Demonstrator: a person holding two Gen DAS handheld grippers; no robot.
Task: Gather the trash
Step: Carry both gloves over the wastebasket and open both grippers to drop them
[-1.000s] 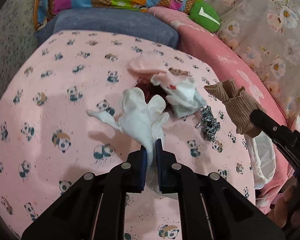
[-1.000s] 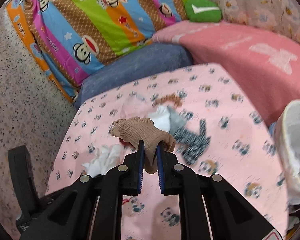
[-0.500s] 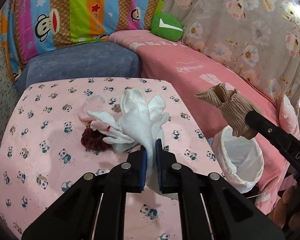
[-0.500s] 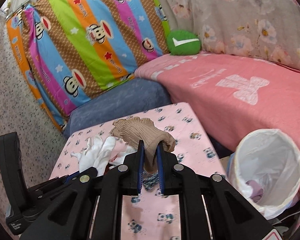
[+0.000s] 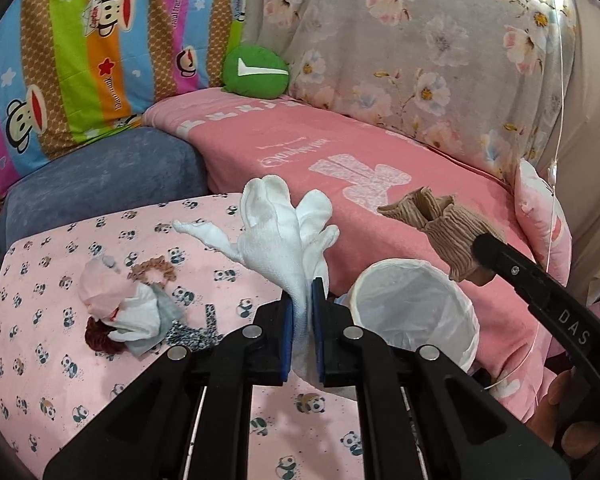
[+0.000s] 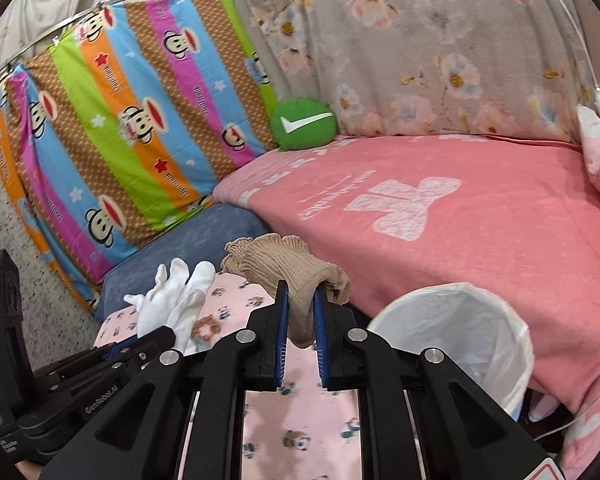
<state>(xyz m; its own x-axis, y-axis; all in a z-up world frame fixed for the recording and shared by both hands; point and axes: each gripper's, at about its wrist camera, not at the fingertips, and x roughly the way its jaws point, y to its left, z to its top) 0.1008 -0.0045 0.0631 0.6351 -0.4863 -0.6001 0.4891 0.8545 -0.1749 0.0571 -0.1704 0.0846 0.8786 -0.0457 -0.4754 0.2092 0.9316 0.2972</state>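
White glove pinched in the left gripper, held up in the air above the surface's right edge, fingers splayed upward. Tan knit glove clamped in the right gripper, cuff flopping left. Both gloves hang near the white-lined bin, which stands just right of the surface, against the pink bed. On the surface, covered by a pink panda-print cloth, a heap of leftovers lies at left: pinkish wad, white and grey cloth, dark red tuft, speckled piece. Green cushion far back, on the bed.
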